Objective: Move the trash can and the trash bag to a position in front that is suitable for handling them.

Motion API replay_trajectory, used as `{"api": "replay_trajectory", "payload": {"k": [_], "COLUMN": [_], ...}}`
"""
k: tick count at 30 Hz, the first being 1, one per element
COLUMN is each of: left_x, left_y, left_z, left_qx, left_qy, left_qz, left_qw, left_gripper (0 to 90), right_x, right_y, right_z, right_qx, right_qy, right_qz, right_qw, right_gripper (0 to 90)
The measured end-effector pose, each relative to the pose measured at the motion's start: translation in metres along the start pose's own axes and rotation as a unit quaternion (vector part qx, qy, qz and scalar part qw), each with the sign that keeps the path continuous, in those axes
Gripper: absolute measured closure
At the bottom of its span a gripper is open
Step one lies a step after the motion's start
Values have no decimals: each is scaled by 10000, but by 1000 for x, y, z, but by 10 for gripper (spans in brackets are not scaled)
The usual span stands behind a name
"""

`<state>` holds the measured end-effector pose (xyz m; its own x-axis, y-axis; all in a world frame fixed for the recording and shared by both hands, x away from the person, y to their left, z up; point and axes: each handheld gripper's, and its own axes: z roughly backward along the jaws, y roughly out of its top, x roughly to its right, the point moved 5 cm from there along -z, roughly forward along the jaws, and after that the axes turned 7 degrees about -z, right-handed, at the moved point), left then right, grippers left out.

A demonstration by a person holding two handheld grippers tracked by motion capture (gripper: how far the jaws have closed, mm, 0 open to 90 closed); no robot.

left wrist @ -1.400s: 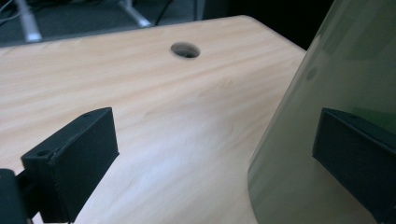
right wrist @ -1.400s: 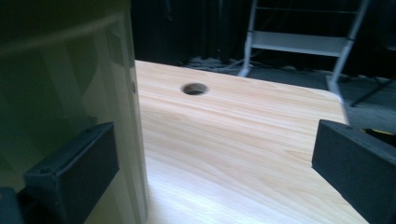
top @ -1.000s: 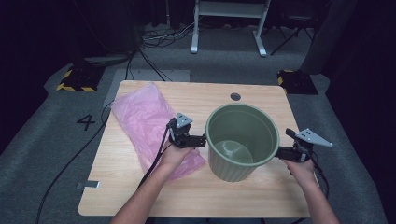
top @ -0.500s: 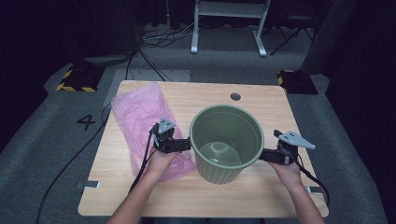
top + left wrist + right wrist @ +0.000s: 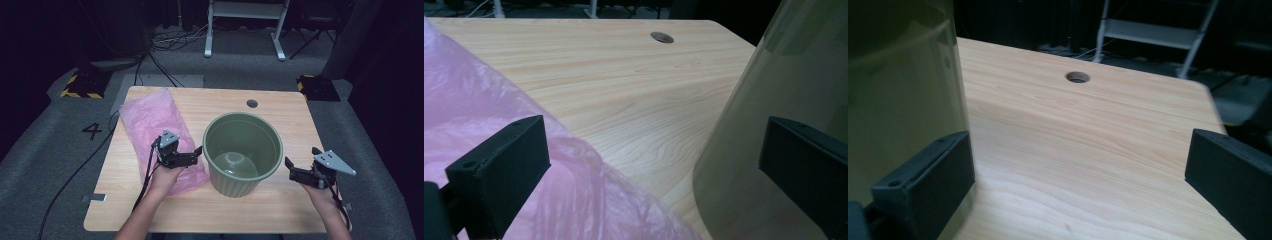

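High view: your table [image 5: 150, 210], light wood, carries a green bin [image 5: 242, 152] and a pink bag [image 5: 150, 117].

Bin: upright, open end up, standing at the table's middle, a little toward your side. Its inside shows a bare, shiny bottom.

Bag: thin plastic, spread flat on the table's left half, its near corner reaching to the foot of the bin.

Left gripper [image 5: 197, 154]: over the bag's near corner, just beside the bin's left wall, pointing toward it. Jaws spread wide, nothing between them. In the left gripper view, one jaw stands over the bag [image 5: 499, 150] and the other in front of the bin [image 5: 784, 100]; whether that jaw touches the wall, you cannot tell.

Right gripper [image 5: 290, 167]: near the bin's right side, over bare wood. Jaws wide apart, holding nothing. In the right gripper view, the bin [image 5: 903, 90] rises just behind one jaw, the other stands over open table [image 5: 1098, 150].

Cable hole [image 5: 252, 103]: round, in the table's far half, beyond the bin.

Your hands: one on each gripper, forearms entering from the near edge.
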<state>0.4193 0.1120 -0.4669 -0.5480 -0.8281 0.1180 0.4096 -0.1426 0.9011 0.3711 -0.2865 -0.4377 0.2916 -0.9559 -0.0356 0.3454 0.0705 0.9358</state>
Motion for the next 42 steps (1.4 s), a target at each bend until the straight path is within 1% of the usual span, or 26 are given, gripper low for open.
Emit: {"api": "replay_trajectory", "payload": {"k": [2,4,7,9,12,13,15,16,17,18,20,21,22,25,26,28,29,31,32,33,34,36,38,39,41,42], "left_x": [-3,-6,-9,-12,-17,-18,-22,-26,-30,-35,-46,-51,-55,-70,-73,-85,-90,-102,-107,-107,-113,-118,-121,-122,-123,-122], "left_y": [-5,-9,-16,-19,-25,-26,-27,-29,-31,-34,-40,-42,-43,-47,-47,-50,-51,-55,-58,-58,-63,-68,-71,-72,-75,-75], "left_z": [6,11,23,32,50,54,61,64,65,64,61,61,60,59,59,58,57,53,51,51,48,45,44,43,41,40], "left_qx": [-52,-96,-105,-77,88,120,67,91,95,100,-24,-31,-40,-121,-113,-189,-215,-402,-491,-491,-589,-684,-773,-828,-986,-1027], "left_qy": [92,125,192,228,334,396,563,646,664,758,886,915,942,1136,1184,1387,1471,1681,1729,1729,1817,1803,1888,1874,1883,1865], "left_qz": [-53,-65,-30,-10,337,323,230,259,307,372,471,572,614,602,630,642,705,828,889,889,955,1094,1121,1175,1181,1178], "left_qw": [9999,9999,9998,9997,9988,9986,9981,9975,9973,9964,9950,9942,9937,9916,9909,9881,9864,9815,9797,9797,9769,9751,9725,9717,9700,9700], "left_gripper": [0,0,0,0,2,2,2,2,2,2,2,3,3,2,3,4,5,5,5,5,6,8,40,50,53,53], "right_x": [3,7,10,12,16,18,21,22,24,26,29,31,32,36,36,38,38,37,36,36,33,31,31,31,31,31], "right_y": [-7,-15,-24,-31,-44,-48,-57,-60,-62,-63,-63,-64,-66,-74,-76,-77,-77,-77,-78,-78,-79,-80,-80,-79,-79,-79], "right_z": [8,14,20,24,26,27,26,26,26,26,28,29,29,28,28,27,27,25,25,25,23,23,22,22,21,21], "right_qx": [-41,-33,-34,-8,-6,-16,-63,-96,-113,-108,-7,34,53,-33,-44,-61,-46,-56,-64,-64,-89,-119,-112,-102,-101,-106], "right_qy": [72,108,50,25,-33,-60,-87,-88,-122,-170,-163,-170,-176,-177,-175,-190,-189,-133,-109,-109,-55,-40,-53,-29,-14,-10], "right_qz": [-164,-323,-394,-507,-639,-679,-740,-771,-760,-749,-833,-836,-850,-913,-944,-929,-931,-914,-918,-918,-892,-821,-789,-792,-782,-772], "right_qw": [9998,9994,9992,9987,9980,9977,9972,9969,9970,9970,9964,9963,9962,9957,9954,9955,9955,9957,9957,9957,9960,9965,9968,9968,9969,9970], "right_gripper": [0,0,0,0,0,0,0,0,0,0,0,0,0,0,0,0,0,0,0,0,0,0,0,0,0,0]}}
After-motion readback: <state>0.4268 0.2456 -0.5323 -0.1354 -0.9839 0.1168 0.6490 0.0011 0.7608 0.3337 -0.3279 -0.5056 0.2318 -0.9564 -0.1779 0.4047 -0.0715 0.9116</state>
